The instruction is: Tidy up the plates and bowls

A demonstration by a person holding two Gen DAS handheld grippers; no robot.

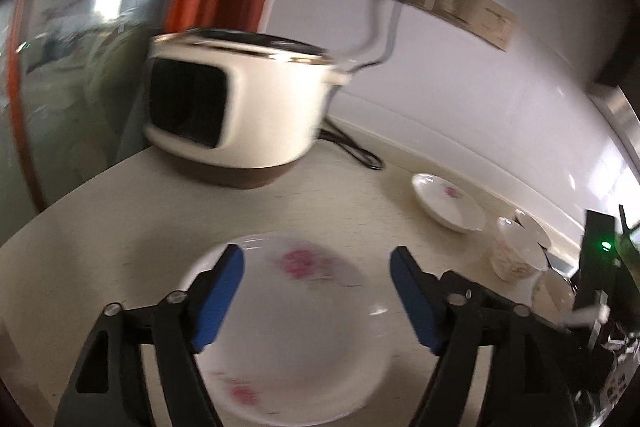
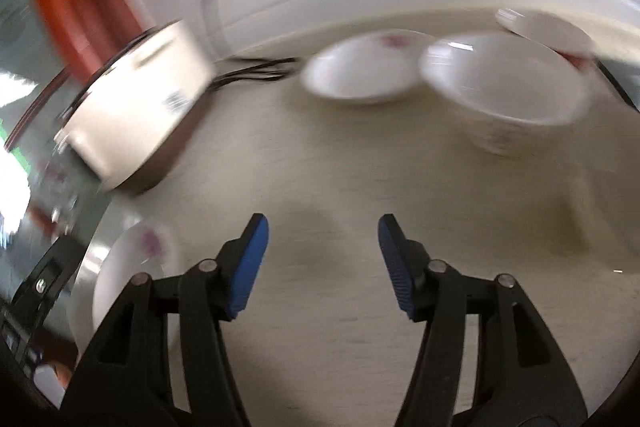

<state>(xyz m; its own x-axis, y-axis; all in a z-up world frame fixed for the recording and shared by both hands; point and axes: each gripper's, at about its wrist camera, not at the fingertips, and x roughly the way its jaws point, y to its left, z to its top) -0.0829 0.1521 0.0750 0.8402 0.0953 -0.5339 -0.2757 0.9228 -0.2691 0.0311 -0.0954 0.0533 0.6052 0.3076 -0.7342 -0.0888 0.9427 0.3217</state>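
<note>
A white plate with pink flowers [image 1: 296,339] lies on the cream counter [image 1: 120,227] under my left gripper [image 1: 318,259], whose blue pads stand wide apart above it without touching it. Farther right on the counter sit a second flowered plate [image 1: 448,201] and a white bowl [image 1: 516,255]. In the right wrist view my right gripper [image 2: 323,227] is open over bare counter [image 2: 320,167]. Ahead of it are a flowered plate [image 2: 360,75] and a deep white bowl [image 2: 508,87], with another dish [image 2: 548,27] behind. The near plate [image 2: 132,275] shows at lower left.
A cream rice cooker [image 1: 236,103] with a brown base stands at the back left, its black cord [image 1: 356,151] trailing along the white wall. The cooker [image 2: 132,115] also shows at left in the right wrist view. The counter's edge curves at the left. Both views are motion-blurred.
</note>
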